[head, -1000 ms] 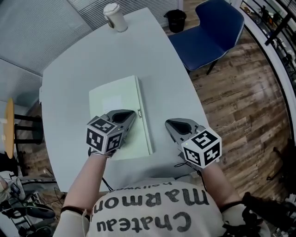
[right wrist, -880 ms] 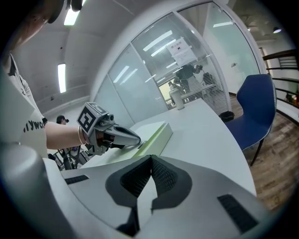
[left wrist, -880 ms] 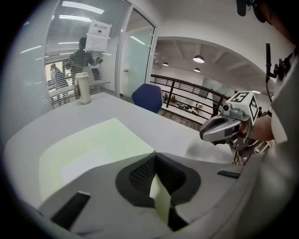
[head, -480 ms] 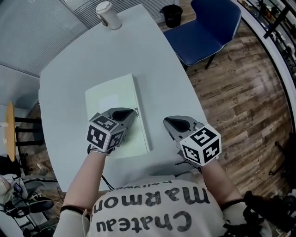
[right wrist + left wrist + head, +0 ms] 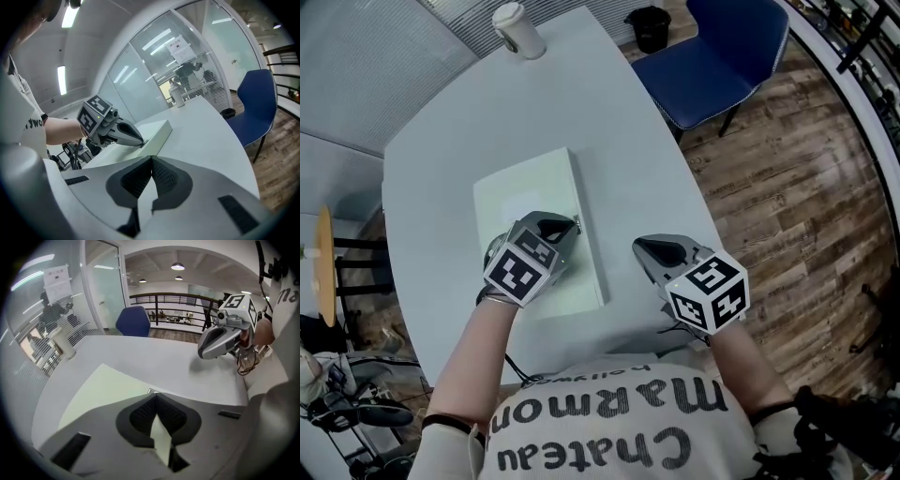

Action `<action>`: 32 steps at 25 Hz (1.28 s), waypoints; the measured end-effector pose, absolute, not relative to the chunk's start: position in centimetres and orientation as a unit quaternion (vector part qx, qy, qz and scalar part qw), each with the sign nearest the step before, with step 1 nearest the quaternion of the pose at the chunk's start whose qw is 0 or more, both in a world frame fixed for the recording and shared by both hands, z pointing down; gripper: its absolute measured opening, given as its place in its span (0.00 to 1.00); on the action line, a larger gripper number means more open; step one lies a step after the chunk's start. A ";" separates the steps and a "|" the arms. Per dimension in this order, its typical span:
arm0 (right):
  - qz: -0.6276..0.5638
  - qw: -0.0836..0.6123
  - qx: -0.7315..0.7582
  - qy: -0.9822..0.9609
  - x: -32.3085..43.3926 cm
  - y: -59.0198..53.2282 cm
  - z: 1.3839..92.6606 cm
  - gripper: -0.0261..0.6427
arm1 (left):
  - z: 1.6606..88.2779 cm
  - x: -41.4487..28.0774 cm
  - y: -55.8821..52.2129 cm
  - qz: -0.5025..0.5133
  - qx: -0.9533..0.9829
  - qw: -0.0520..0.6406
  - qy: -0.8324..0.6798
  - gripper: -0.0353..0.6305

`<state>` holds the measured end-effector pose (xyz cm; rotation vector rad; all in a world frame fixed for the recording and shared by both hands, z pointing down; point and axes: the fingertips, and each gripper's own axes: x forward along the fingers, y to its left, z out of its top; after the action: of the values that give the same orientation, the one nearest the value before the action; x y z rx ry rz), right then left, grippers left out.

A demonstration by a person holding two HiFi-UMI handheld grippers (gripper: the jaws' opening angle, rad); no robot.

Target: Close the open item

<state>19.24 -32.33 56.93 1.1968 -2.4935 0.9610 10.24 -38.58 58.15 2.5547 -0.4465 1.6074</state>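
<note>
Well, on my feed the broad pale grey tabletop (image 5: 647, 169) fills most of the head view, and the flat pale-green box (image 5: 520, 202) lies on it just in front of the person, left of centre, with its long right edge running away from them. I read it as shut: the lid sits level on the base, and from the right gripper view it shows as one slim slab with a plain side wall (image 5: 157, 133). The left gripper (image 5: 567, 228) rests on top of the box near that right edge, and in its own view the jaws are pressed together at the tips (image 5: 154, 397) with only green lid showing under them, nothing pinched between. The right gripper (image 5: 645, 249) hangs above bare table just right of the box, apart from it, its jaws also together and empty (image 5: 151, 161). A small metal clasp (image 5: 576, 223) sits on the box's edge just ahead of the left tips (image 5: 152, 391).
</note>
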 end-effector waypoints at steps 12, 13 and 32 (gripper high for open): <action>0.341 0.109 0.412 -0.838 19.0 -32.7 57.3 0.04 | 58.6 9.7 -39.5 0.630 0.775 0.031 -0.038 0.06; 0.342 0.109 0.413 -0.837 19.0 -32.6 57.4 0.04 | 58.7 9.9 -39.5 0.631 0.775 0.028 -0.033 0.06; 0.334 0.110 0.462 -0.814 21.4 -32.1 55.4 0.04 | 52.5 11.3 -42.3 0.301 0.922 0.151 -0.191 0.04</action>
<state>21.45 -32.07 55.44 1.3569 -2.3924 0.9811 11.27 -42.33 52.55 2.6475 -0.5472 0.8630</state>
